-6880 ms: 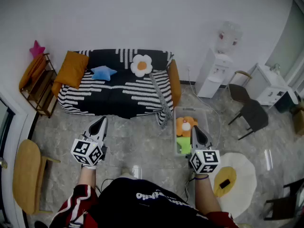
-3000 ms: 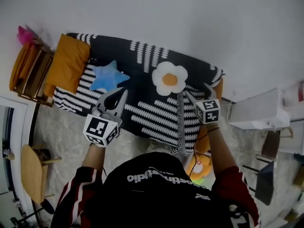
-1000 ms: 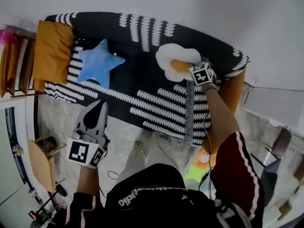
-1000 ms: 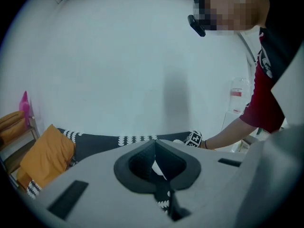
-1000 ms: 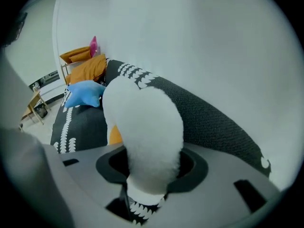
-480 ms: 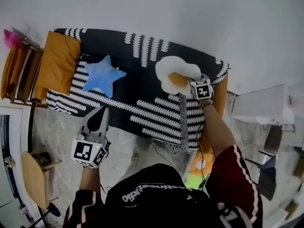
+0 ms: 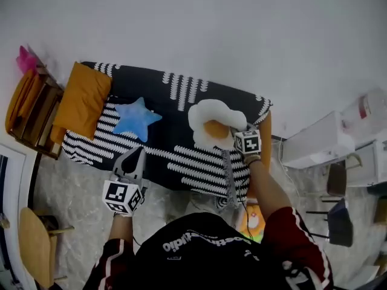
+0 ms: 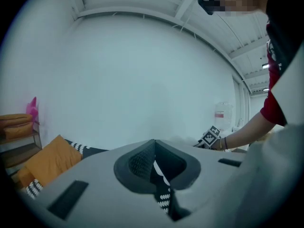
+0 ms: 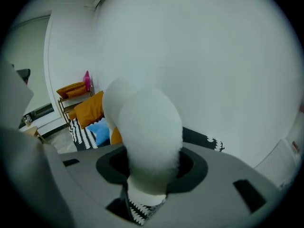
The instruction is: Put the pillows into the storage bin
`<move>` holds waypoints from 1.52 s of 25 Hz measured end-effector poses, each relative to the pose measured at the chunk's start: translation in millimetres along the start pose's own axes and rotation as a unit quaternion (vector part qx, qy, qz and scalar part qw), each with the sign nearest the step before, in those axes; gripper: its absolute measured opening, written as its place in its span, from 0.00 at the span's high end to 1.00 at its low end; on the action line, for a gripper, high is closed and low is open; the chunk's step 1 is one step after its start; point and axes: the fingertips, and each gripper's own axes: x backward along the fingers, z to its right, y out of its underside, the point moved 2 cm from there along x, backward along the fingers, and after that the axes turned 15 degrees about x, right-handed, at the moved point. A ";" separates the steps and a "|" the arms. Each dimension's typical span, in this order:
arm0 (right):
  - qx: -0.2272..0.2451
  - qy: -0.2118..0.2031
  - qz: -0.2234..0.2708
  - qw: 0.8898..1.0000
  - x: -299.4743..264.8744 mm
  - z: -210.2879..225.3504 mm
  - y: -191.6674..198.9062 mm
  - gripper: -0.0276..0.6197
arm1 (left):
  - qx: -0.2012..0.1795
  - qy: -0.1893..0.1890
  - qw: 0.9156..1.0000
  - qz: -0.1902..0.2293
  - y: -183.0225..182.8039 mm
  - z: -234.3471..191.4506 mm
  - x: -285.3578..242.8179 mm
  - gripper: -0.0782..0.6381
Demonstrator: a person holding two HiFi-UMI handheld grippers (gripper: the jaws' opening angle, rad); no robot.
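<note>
So my right gripper (image 7: 234, 133) gripped the fluffy white flower-shaped pillow (image 7: 208, 116) with jaws half apart, while my left gripper (image 7: 138, 152) was clenched, empty.

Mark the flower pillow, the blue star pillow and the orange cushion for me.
flower pillow (image 7: 214, 128), head view, its orange centre.
blue star pillow (image 7: 136, 119), head view, middle of the star.
orange cushion (image 7: 81, 101), head view, middle of its top face.

flower pillow (image 7: 211, 121) aloft; star pillow (image 7: 134, 118) flat on sofa (image 7: 181, 107)
</note>
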 end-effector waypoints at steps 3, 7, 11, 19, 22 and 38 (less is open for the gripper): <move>-0.008 0.007 0.017 1.000 38.4 -24.7 -8.4 0.67 | 0.004 0.008 1.000 0.009 -3.4 5.2 21.5 0.89; -0.045 0.017 0.048 0.998 88.6 -55.1 -17.0 0.67 | 0.001 0.026 0.999 0.024 -10.6 13.7 48.3 0.89; -0.087 0.023 0.088 0.992 137.7 -87.6 -26.2 0.67 | -0.011 0.046 0.998 0.036 -16.9 23.6 74.6 0.89; -0.134 0.045 0.138 0.980 231.2 -130.4 -34.5 0.68 | -0.011 0.083 0.996 0.038 -10.4 46.0 101.3 0.89; -0.143 0.053 0.149 0.977 261.0 -136.2 -34.4 0.68 | -0.003 0.100 0.995 0.030 -6.0 56.6 99.3 0.89; -0.197 0.130 0.174 0.956 376.4 -104.0 41.7 0.68 | -0.029 0.214 0.976 0.003 16.0 177.2 66.6 0.89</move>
